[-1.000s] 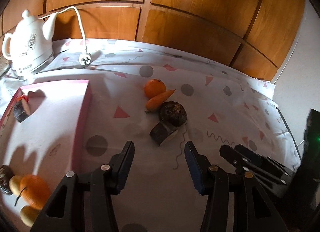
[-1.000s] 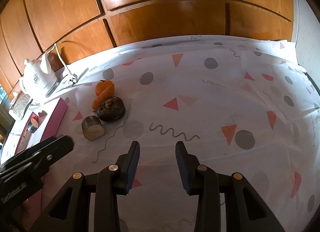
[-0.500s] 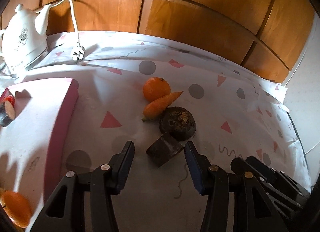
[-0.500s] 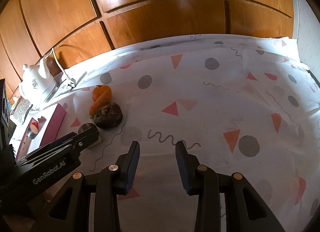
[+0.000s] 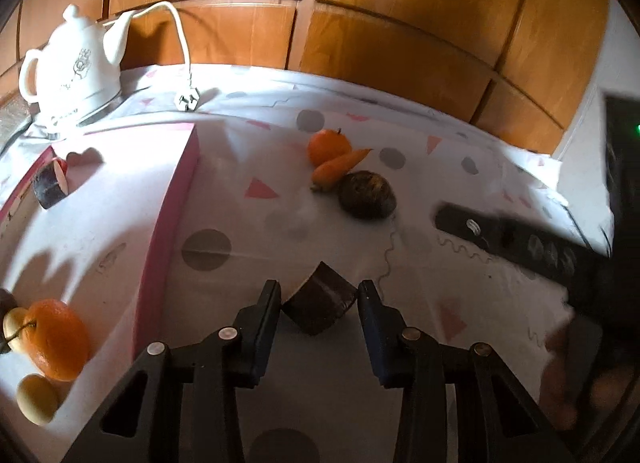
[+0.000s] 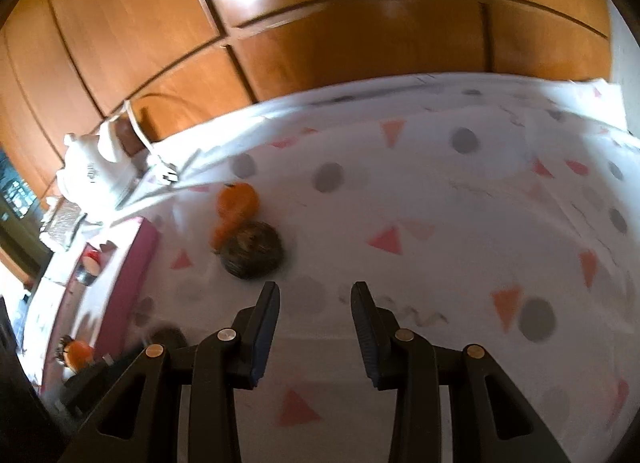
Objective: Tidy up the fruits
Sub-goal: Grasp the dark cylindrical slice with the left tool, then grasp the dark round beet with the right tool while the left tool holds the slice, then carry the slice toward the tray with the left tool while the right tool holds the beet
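Note:
In the left wrist view my left gripper (image 5: 318, 295) is shut on a dark brown cut chunk (image 5: 320, 305), held above the cloth. Beyond lie an orange (image 5: 328, 146), a carrot (image 5: 340, 167) and a dark round root (image 5: 368, 195). A pink-edged white tray (image 5: 172, 203) at left holds a dark cut piece (image 5: 50, 183), an orange (image 5: 54, 339) and small pale fruits (image 5: 36, 399). My right gripper (image 6: 314, 295) is open and empty, just right of the dark root (image 6: 252, 249), with the orange (image 6: 238, 199) behind it.
A white kettle (image 5: 74, 69) with a cord and plug (image 5: 187, 99) stands at the back left. Wooden panels (image 5: 360, 23) close off the back. The right gripper's dark arm (image 5: 520, 239) crosses the right side of the left wrist view.
My left gripper closed on the dark chunk and lifted it back away from the root and carrot. My right gripper moved left and forward toward the dark root.

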